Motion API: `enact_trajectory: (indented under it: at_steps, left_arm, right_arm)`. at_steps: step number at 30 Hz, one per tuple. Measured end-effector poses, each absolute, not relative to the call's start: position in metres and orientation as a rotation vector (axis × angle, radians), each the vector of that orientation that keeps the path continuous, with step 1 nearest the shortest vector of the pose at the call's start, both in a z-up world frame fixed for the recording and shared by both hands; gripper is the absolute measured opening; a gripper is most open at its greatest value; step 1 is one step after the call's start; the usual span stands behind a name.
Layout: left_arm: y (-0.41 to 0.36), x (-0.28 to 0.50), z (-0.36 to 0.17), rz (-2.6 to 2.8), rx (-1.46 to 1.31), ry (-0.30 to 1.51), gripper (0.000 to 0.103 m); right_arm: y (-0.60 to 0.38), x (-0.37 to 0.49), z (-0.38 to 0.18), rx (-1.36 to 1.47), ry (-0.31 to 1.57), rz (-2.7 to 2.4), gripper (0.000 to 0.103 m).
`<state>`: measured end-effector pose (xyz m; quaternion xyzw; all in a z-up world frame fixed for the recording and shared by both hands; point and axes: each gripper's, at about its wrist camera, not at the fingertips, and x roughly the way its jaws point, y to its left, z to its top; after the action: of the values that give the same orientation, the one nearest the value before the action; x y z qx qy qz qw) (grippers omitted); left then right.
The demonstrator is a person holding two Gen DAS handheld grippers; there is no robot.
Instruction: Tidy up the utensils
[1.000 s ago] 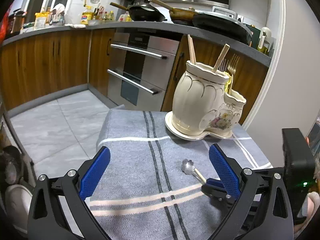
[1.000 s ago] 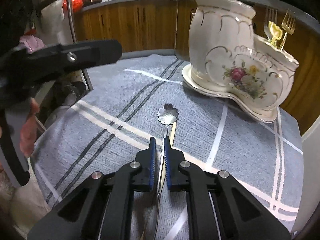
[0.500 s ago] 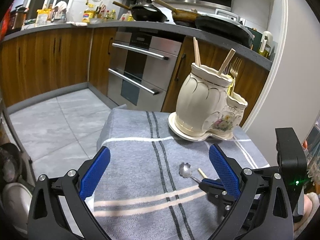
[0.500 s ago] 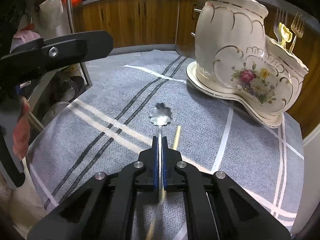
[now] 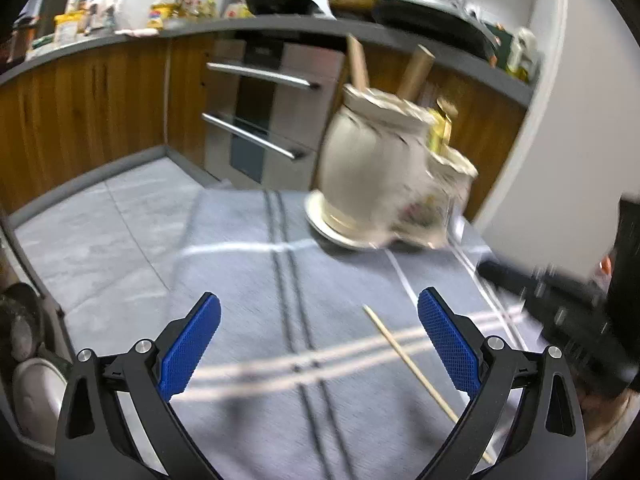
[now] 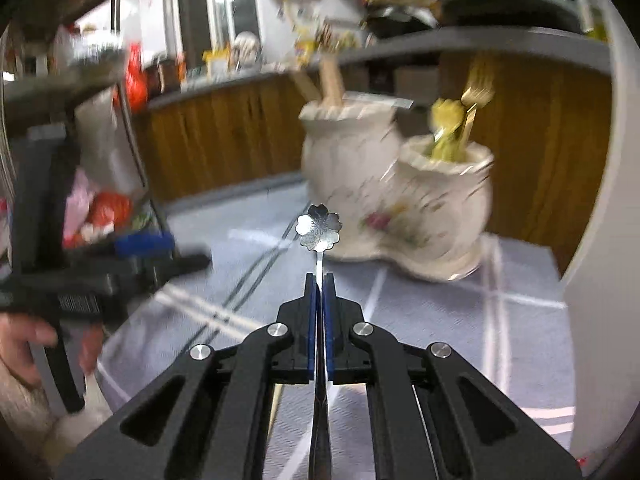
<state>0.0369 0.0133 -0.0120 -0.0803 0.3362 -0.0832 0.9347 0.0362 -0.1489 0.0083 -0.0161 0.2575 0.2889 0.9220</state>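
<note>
Left-view fingers: blue pads (image 5: pixel 188 346) of the left gripper (image 5: pixel 318 344) stand wide apart, nothing between them, held above the cloth short of the ceramic utensil holder (image 5: pixel 372 172).
Left-view utensil left over: one wooden chopstick (image 5: pixel 416 368) lies flat on the cloth, nearer the camera than the holder and well apart from it.
Left-view surface: grey striped tablecloth (image 5: pixel 256 280) on a small table; the holder stands at its far side.
Left-view room: wooden cabinets, a built-in oven (image 5: pixel 260 120) behind the holder, pans on the worktop above. Blurred.
Right-view fingers: right gripper (image 6: pixel 319 280) is clamped tight on the thin handle of a flower-shaped spoon (image 6: pixel 319 227), lifted clear of the cloth, bowl end pointing toward the holder.
Right-view holder: two joined pots; the taller one has wooden handles, the smaller pot (image 6: pixel 448 200) holds a gold fork (image 6: pixel 474 100).
Step in hand: likely carrying the spoon to the holder.
Next move calls for: raising the spoon above a pot rim, tipping it upright, then letting go.
</note>
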Motion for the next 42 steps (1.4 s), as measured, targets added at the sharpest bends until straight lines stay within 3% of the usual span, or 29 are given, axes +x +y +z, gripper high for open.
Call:
enact_trajectory:
  at_steps: [7,15,18,22,25,30,42]
  left_arm:
    - [-0.04,0.033,-0.035,-0.178,-0.105,0.8,0.094]
    - [-0.085,0.04,-0.051,-0.116,0.007,0.881,0.061]
    - [-0.094,0.045,-0.058,-0.075,0.047,0.903,0.054]
    - [-0.097,0.05,-0.059,-0.045,0.069,0.893,0.053]
    - [-0.094,0.053,-0.057,-0.043,0.069,0.895,0.04]
    - [-0.08,0.064,-0.055,-0.061,0.061,0.905,0.01]
    - [-0.077,0.066,-0.046,-0.191,0.036,0.833,0.005]
  right_arm:
    - [-0.181,0.027,0.029,0.04,0.435,0.591,0.003]
    - [-0.197,0.018,0.033,0.066,0.405,0.597,0.003]
    - [-0.205,0.017,0.036,0.081,0.39,0.589,0.003]
    - [-0.215,0.014,0.039,0.094,0.38,0.587,0.003]
    - [-0.221,0.011,0.041,0.105,0.374,0.588,0.003]
    - [-0.227,0.008,0.044,0.119,0.357,0.59,0.003]
    - [-0.229,0.008,0.043,0.141,0.324,0.567,0.003]
